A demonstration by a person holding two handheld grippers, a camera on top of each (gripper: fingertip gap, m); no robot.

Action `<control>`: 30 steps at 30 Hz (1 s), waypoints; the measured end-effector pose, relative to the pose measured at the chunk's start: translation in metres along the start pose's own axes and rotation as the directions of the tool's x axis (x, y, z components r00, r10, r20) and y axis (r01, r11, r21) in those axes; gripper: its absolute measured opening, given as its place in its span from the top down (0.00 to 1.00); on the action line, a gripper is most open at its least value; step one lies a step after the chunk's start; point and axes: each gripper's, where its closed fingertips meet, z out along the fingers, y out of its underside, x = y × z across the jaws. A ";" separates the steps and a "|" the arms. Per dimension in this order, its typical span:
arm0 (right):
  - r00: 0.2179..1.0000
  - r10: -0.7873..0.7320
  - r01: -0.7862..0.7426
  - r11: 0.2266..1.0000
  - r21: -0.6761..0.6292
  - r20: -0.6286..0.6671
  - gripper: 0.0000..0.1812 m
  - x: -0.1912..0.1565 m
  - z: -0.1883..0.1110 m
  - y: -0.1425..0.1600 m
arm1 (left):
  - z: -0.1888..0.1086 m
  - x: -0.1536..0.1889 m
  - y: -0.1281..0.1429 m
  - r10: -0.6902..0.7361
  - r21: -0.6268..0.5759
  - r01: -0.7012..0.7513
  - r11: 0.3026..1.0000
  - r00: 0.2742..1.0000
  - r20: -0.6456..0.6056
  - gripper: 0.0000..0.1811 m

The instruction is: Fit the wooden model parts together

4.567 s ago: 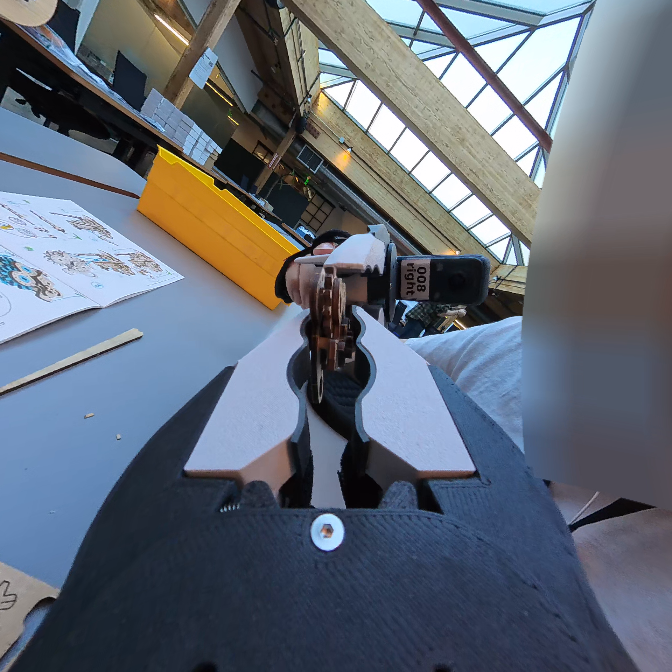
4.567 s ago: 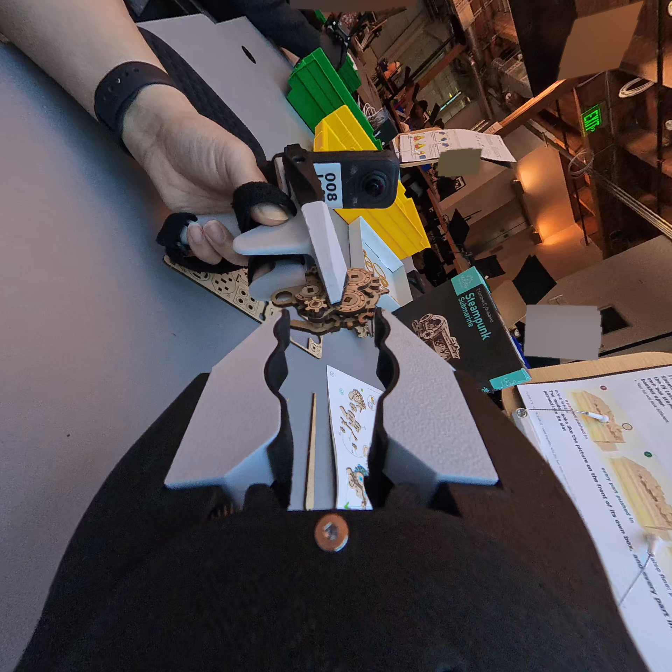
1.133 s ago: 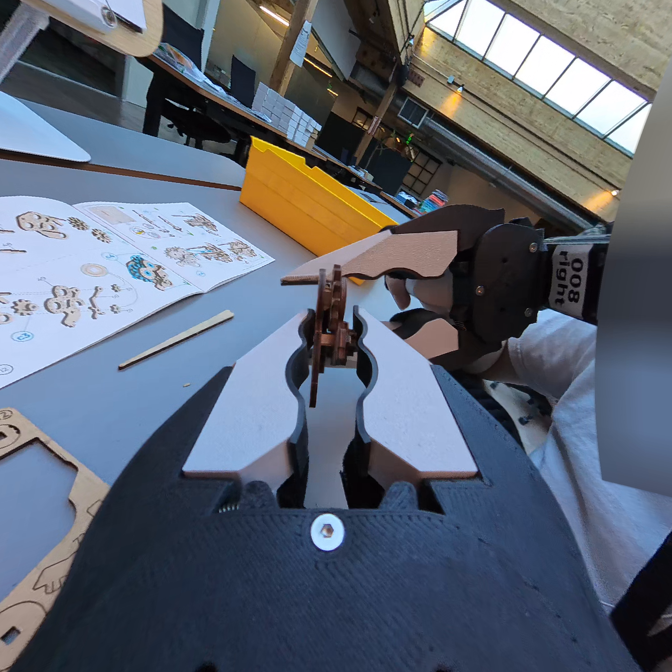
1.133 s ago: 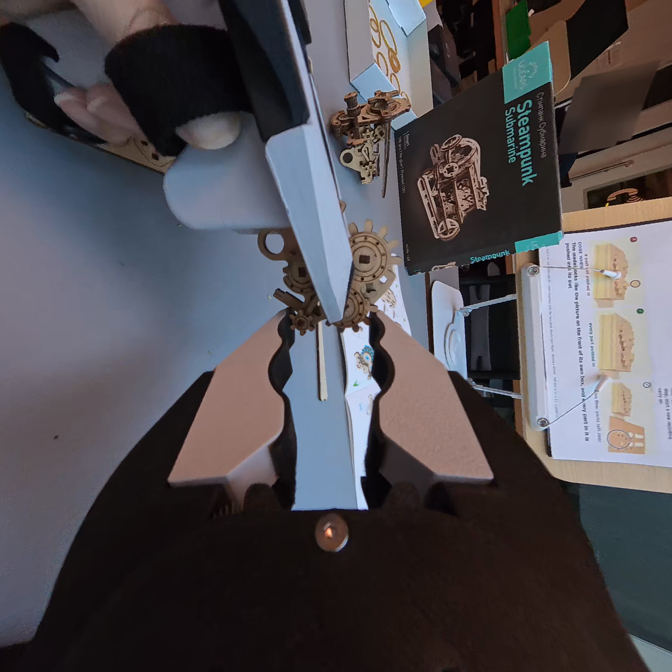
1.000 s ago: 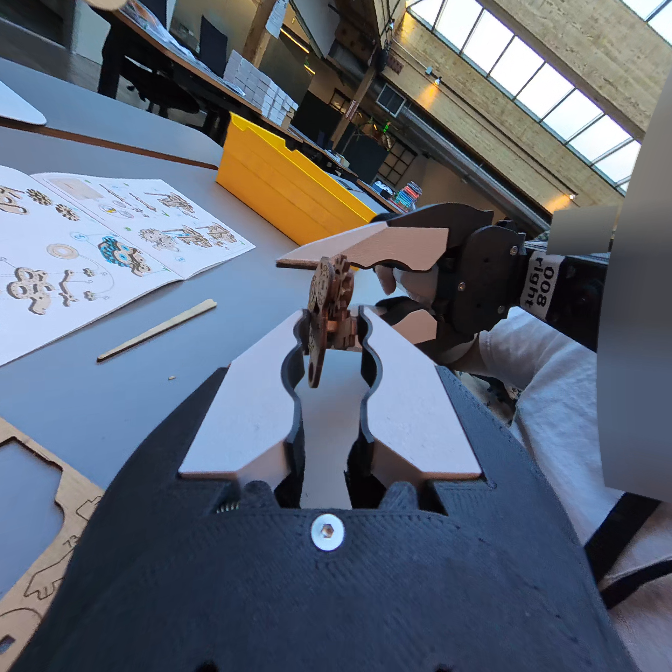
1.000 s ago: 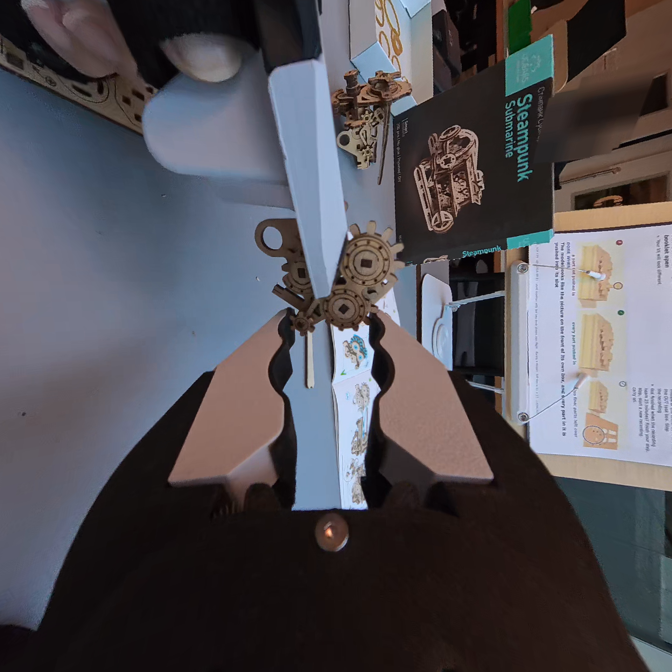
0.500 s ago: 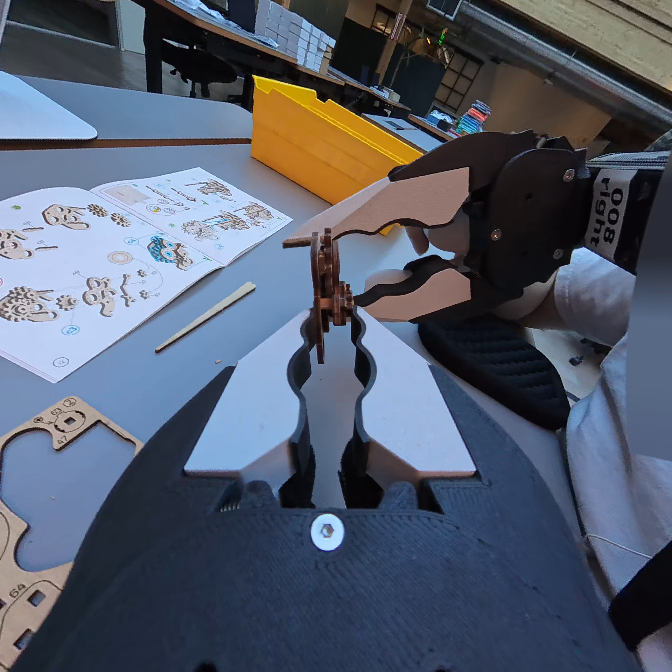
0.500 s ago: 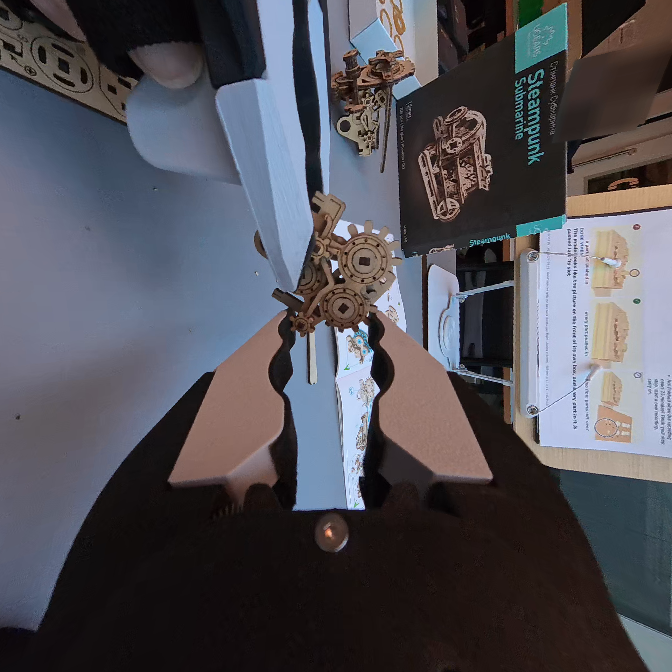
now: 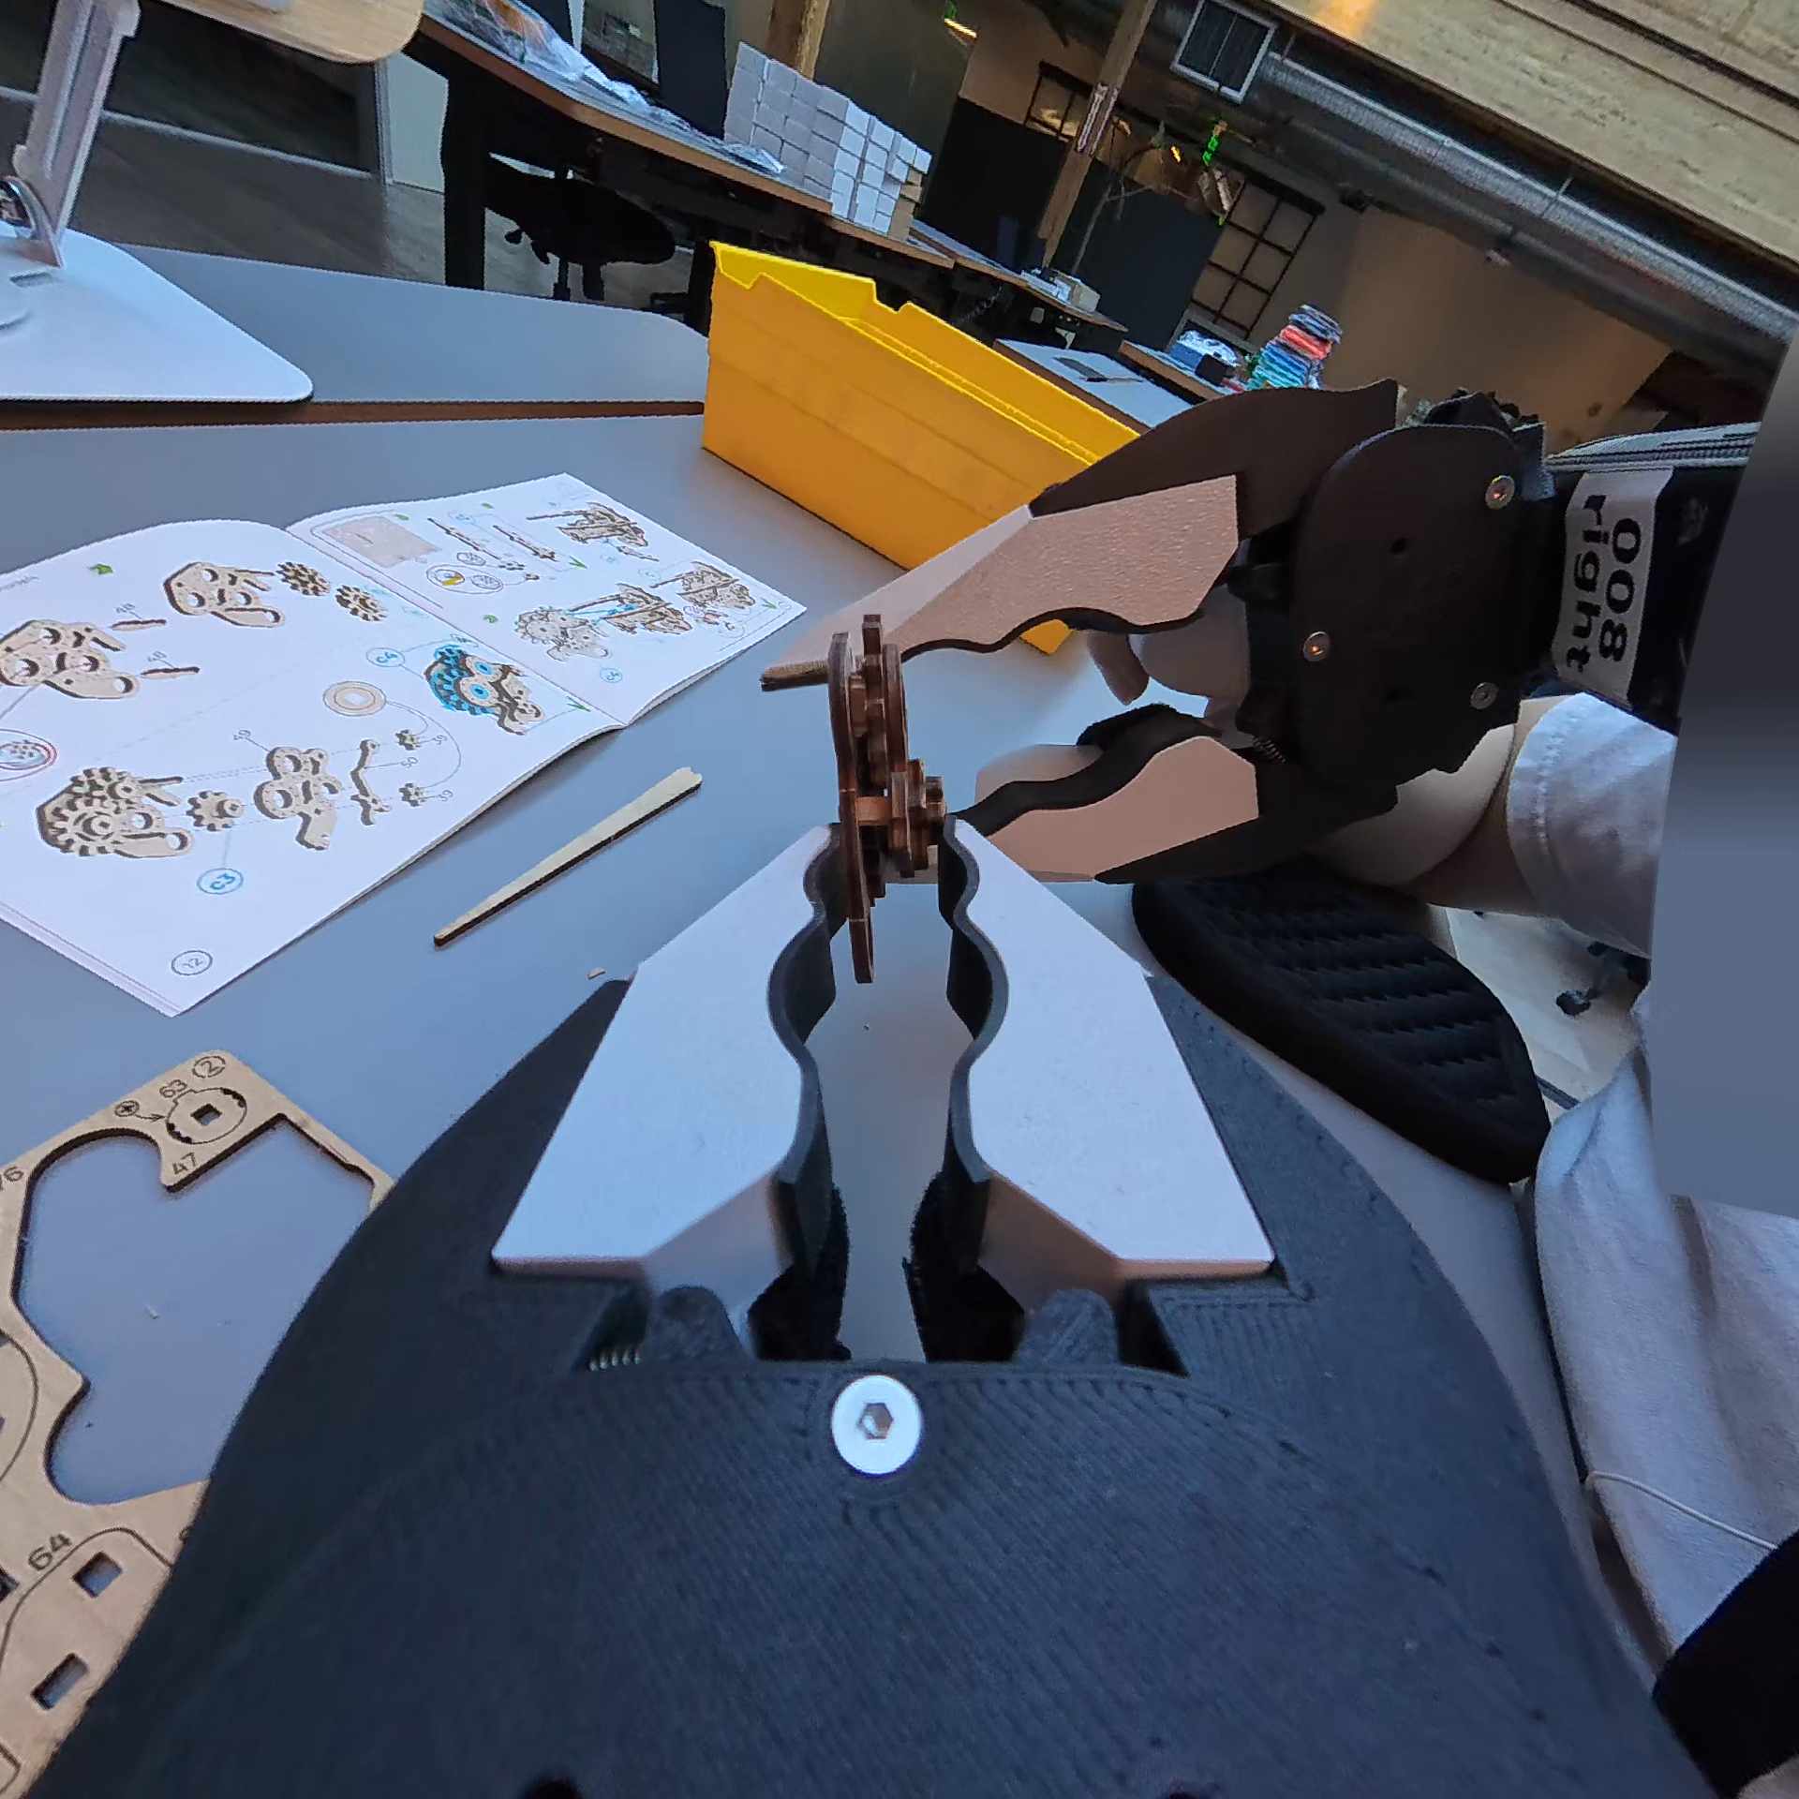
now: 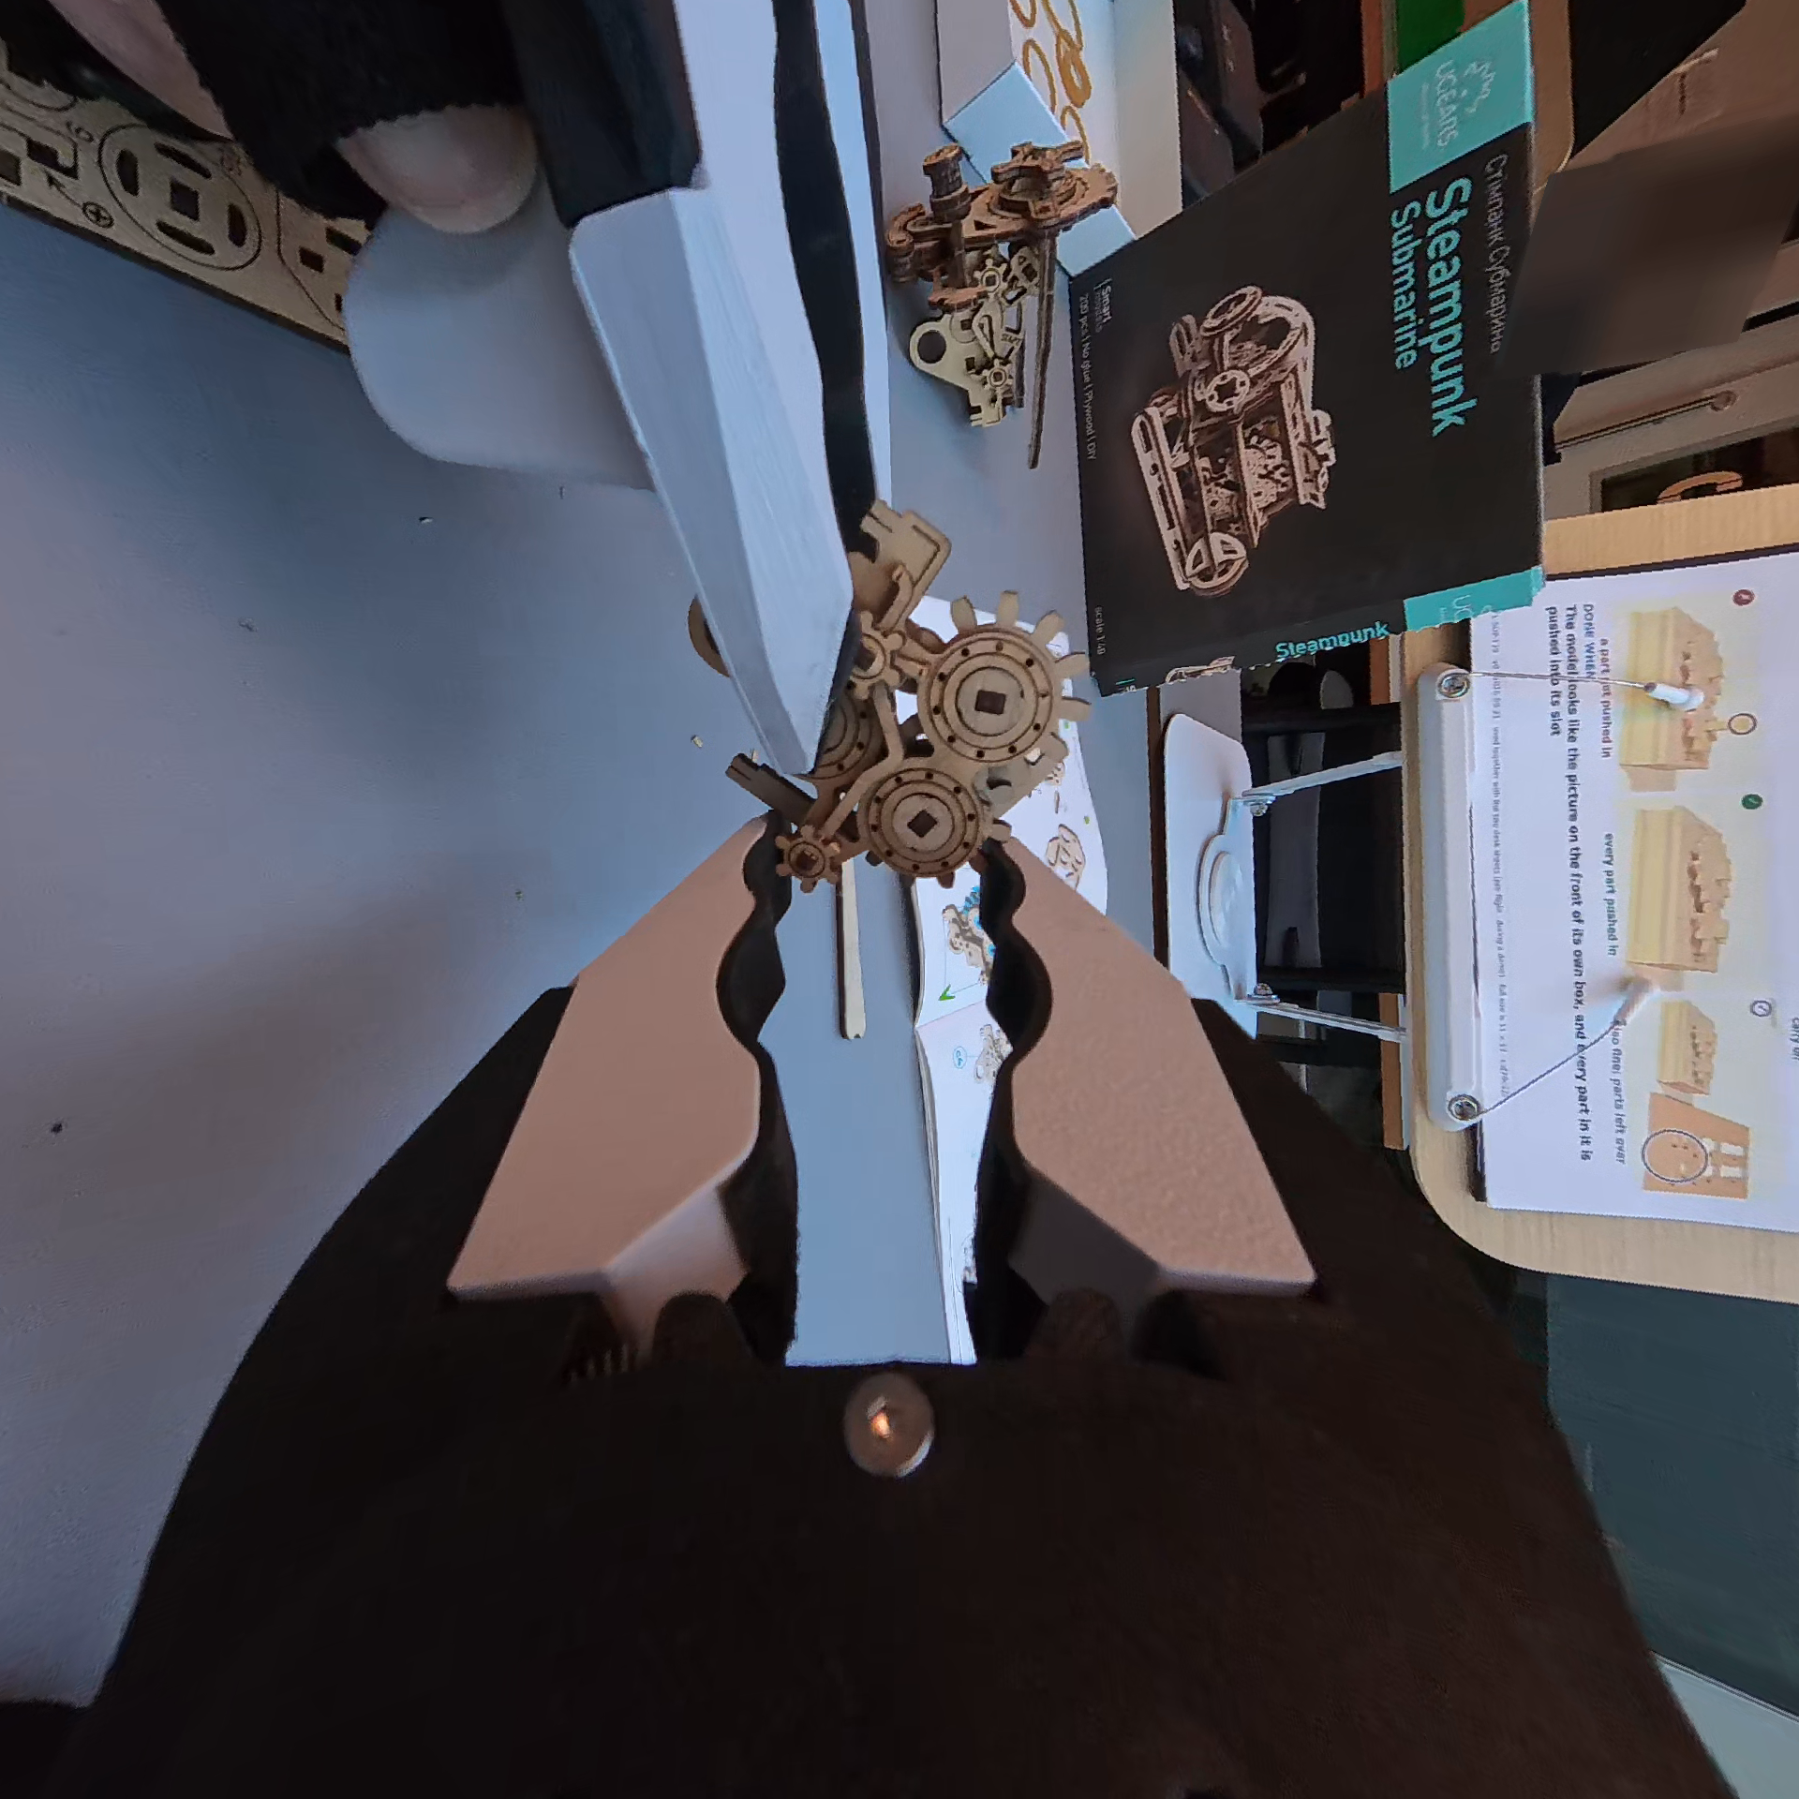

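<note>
The left gripper point(image 9: 881, 837) pinches a flat wooden gear assembly point(image 9: 873, 779) edge-on between its pale, wavy-edged fingertips, holding it upright above the smooth grey tabletop point(image 9: 370, 1022). In the right wrist view the assembly point(image 10: 915, 740) shows its face: two toothed plywood wheels with square centre holes, a smaller cog and a thin linking arm, all laser-cut and light tan.

The right gripper point(image 9: 876, 750) comes in from the right with its fingers spread wide, the upper one over the top of the assembly and the lower one beside its right edge; whether either touches the wood is unclear.

On the tabletop to the left lie an open instruction booklet point(image 9: 321, 701), a slim wooden stick point(image 9: 569, 857) and, nearer, a punched-out plywood sheet point(image 9: 117, 1266). A yellow plastic bin point(image 9: 876, 419) stands farther back. In the right wrist view, another built wooden mechanism point(image 10: 993, 263) rests beside a dark glossy box point(image 10: 1314, 389).
</note>
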 end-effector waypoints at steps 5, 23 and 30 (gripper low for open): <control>1.000 0.007 -0.007 1.000 -0.003 0.007 0.79 -0.001 0.000 0.001 | 0.000 0.000 0.000 -0.002 0.001 0.002 1.000 1.000 0.006 0.91; 0.978 -0.180 0.185 0.982 0.042 -0.110 0.78 0.010 0.000 -0.003 | 0.002 0.000 0.002 0.001 -0.006 -0.001 1.000 1.000 -0.017 0.90; 0.987 0.099 -0.134 0.943 0.304 0.128 0.67 0.003 -0.005 -0.020 | -0.007 0.001 -0.015 -0.092 0.085 0.097 0.992 0.994 -0.062 0.91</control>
